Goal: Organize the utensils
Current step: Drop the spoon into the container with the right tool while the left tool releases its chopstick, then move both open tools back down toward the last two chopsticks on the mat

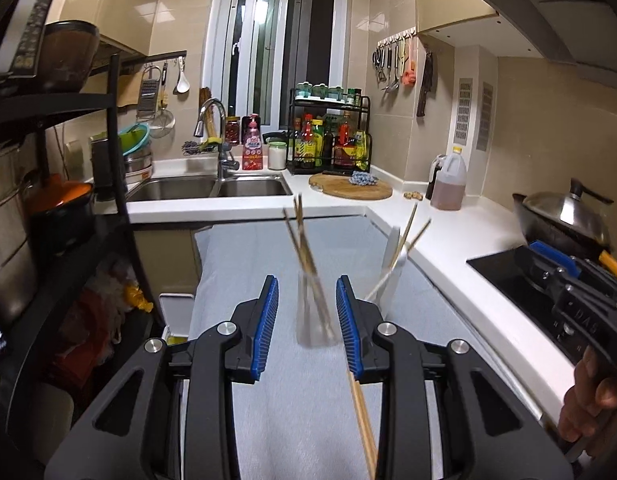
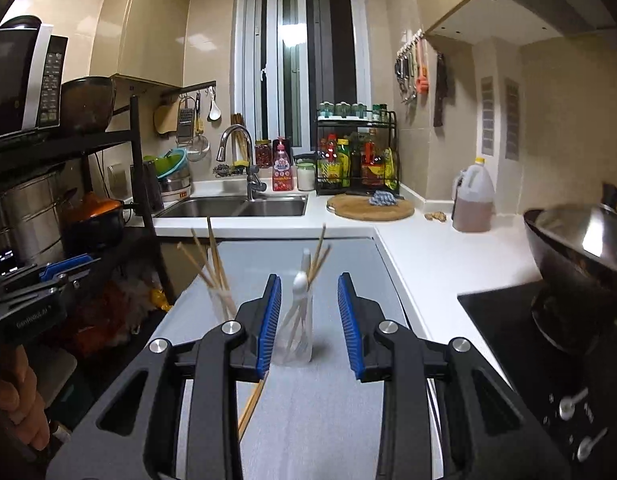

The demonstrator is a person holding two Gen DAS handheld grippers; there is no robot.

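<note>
1. I hold a two-finger gripper in each hand over a grey mat (image 1: pixel 268 264) laid on a white kitchen counter (image 1: pixel 448 232).
2. My left gripper (image 1: pixel 307 322) is spread wide and grasps nothing. Its blue pads (image 1: pixel 267 320) stand on either side of a clear glass (image 1: pixel 314 312), without touching it.
3. That glass stands upright on the mat and holds several wooden chopsticks (image 1: pixel 298 236) that lean to the far side.
4. My right gripper (image 2: pixel 309 322) is likewise spread and empty, with a second clear glass (image 2: pixel 298 332) between its pads, apart from both.
5. The second glass stands to the right of the first and holds a white spoon (image 2: pixel 300 284) and a few chopsticks (image 2: pixel 320 252).
6. A loose pair of chopsticks (image 1: pixel 362 420) lies on the near part of the mat, between the two grippers.
7. Far beyond the mat are a steel sink (image 1: pixel 212 188) on the left, a round wooden board (image 1: pixel 350 188), and a wok with a lid (image 1: pixel 564 216) on the right.
</note>
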